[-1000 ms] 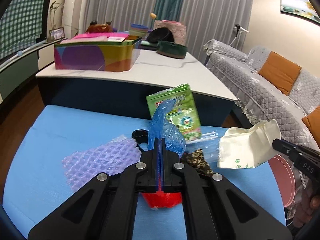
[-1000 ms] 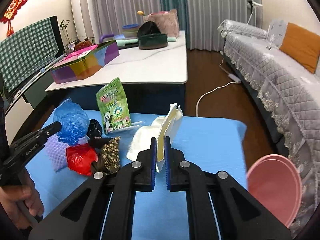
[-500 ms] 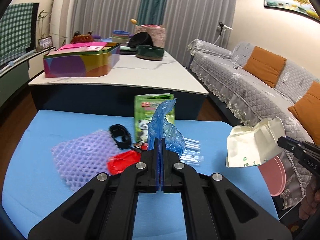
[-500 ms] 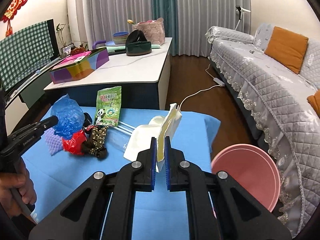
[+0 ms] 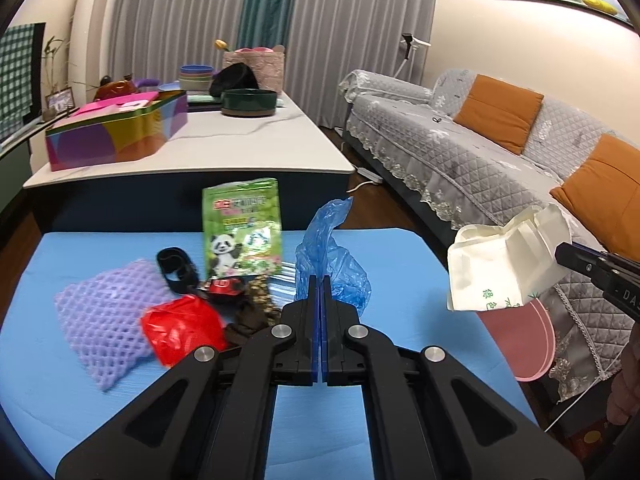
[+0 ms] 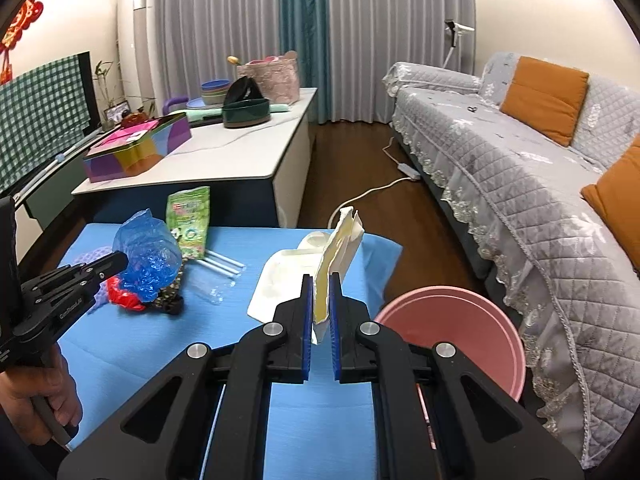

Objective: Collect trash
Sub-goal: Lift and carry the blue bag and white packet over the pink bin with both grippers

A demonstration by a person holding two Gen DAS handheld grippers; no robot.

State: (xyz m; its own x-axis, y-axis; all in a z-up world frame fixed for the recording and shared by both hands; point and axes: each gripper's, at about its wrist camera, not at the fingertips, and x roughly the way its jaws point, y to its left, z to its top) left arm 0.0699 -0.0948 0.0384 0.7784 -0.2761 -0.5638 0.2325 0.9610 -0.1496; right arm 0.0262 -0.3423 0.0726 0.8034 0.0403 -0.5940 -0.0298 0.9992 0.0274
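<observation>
My left gripper (image 5: 320,282) is shut on a crumpled blue plastic bag (image 5: 332,252) and holds it above the blue table (image 5: 360,432); the bag also shows in the right wrist view (image 6: 148,256). My right gripper (image 6: 320,284) is shut on a cream paper bag (image 6: 338,248), seen in the left wrist view (image 5: 504,264) at the table's right edge, over a pink bin (image 6: 460,328). On the table lie a green panda snack packet (image 5: 242,228), purple foam net (image 5: 104,312), red wrapper (image 5: 182,330), black ring (image 5: 176,268) and dark patterned wrapper (image 5: 256,312).
A white tray (image 6: 280,280) and clear straws (image 6: 222,266) lie on the blue table. A white-topped table (image 5: 208,152) with a colourful box (image 5: 120,132) and bowls stands behind. A grey sofa (image 6: 540,184) with orange cushions runs along the right. A white cable (image 6: 372,192) lies on the floor.
Both grippers have lifted and moved right with their loads. The paper bag now hangs over the pink bin's side. The blue bag is carried rightward above the table.
</observation>
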